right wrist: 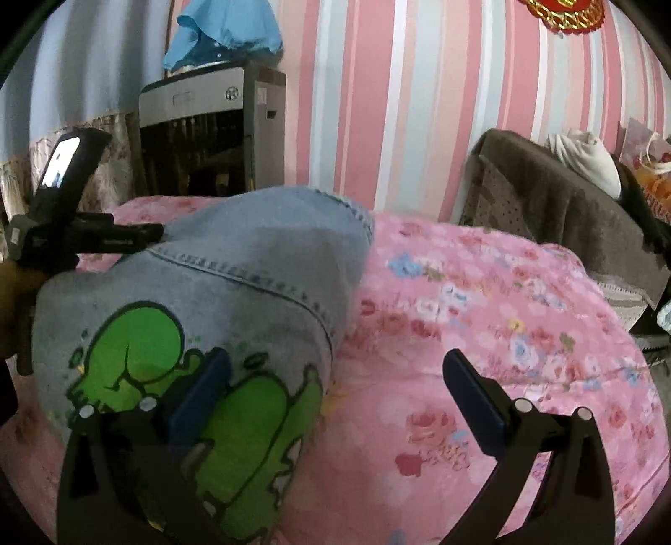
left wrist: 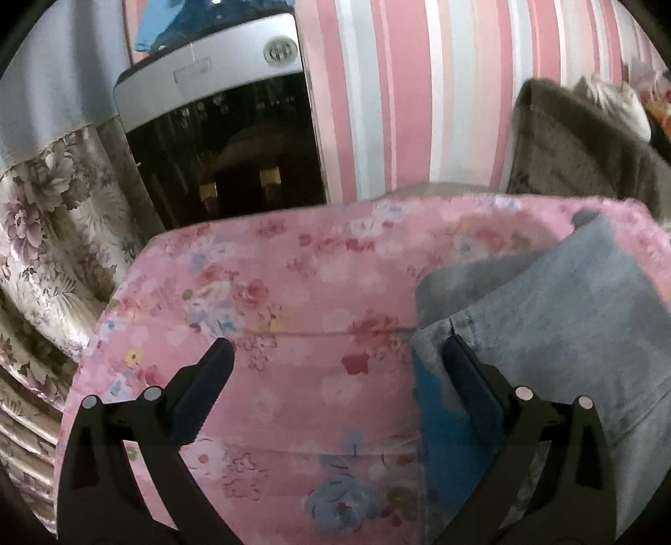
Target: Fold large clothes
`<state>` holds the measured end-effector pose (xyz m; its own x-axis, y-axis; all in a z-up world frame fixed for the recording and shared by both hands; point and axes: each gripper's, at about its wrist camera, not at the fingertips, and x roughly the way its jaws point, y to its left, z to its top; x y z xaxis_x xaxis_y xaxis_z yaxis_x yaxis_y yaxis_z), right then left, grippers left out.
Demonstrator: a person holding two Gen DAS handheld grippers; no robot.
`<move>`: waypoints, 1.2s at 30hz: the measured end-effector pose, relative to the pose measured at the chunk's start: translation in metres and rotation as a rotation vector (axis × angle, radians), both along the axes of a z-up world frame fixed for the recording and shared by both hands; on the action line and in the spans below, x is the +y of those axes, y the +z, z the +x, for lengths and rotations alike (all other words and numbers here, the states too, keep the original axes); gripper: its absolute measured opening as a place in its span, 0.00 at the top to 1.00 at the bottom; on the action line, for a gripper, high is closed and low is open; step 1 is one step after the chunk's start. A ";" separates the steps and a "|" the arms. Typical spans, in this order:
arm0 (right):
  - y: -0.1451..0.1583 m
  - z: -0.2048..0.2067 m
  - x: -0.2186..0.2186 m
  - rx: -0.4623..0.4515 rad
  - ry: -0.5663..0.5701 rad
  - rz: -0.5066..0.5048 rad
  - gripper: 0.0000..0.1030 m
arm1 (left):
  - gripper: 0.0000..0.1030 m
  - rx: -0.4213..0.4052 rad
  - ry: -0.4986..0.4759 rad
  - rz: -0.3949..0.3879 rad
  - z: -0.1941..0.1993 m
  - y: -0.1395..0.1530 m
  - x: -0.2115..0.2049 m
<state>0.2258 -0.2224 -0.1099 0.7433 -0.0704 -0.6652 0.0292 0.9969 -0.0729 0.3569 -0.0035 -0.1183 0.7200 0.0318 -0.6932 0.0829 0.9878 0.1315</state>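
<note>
A light blue denim garment (right wrist: 251,268) with a green cartoon print (right wrist: 138,356) lies folded on a pink floral bedspread (right wrist: 503,318). In the left wrist view the same denim (left wrist: 566,318) lies at the right, with a blue patch (left wrist: 440,419) at its edge. My left gripper (left wrist: 335,356) is open above the bedspread (left wrist: 272,293), its right finger (left wrist: 469,377) over the denim's left edge. My right gripper (right wrist: 335,369) is open, its left finger (right wrist: 201,390) over the green print, its right finger over the bedspread. The left gripper's body (right wrist: 63,218) shows at the far left of the right wrist view.
A silver and black appliance (left wrist: 218,134) stands against the pink striped wall (left wrist: 419,105), with blue cloth (right wrist: 222,33) on top. Floral curtains (left wrist: 50,234) hang at the left. A brown covered seat (right wrist: 566,209) with a white bundle (right wrist: 587,155) stands at the right.
</note>
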 end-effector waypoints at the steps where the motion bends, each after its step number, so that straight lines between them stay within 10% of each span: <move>1: 0.002 0.000 0.002 -0.006 0.007 -0.020 0.02 | 0.03 0.006 0.008 -0.008 0.000 -0.004 0.001; 13: 0.029 0.029 -0.031 -0.012 -0.011 0.214 0.02 | 0.03 -0.058 -0.083 -0.273 -0.074 0.062 0.026; 19: 0.002 0.043 -0.018 0.078 0.002 0.237 0.02 | 0.03 -0.003 -0.109 -0.140 -0.089 0.032 -0.012; 28: -0.028 0.056 -0.016 0.172 0.034 0.312 0.03 | 0.03 0.030 -0.041 -0.276 -0.098 -0.013 -0.008; 32: -0.031 0.057 -0.009 0.185 0.103 0.368 0.40 | 0.05 0.048 -0.047 -0.296 -0.095 -0.016 -0.008; 36: -0.025 0.054 -0.010 0.156 0.113 0.385 0.58 | 0.38 0.042 -0.115 -0.326 -0.094 -0.015 -0.017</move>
<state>0.2800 -0.2323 -0.1348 0.6207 0.2813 -0.7319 -0.0640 0.9485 0.3103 0.2625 -0.0206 -0.1328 0.6768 -0.2755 -0.6826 0.1944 0.9613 -0.1952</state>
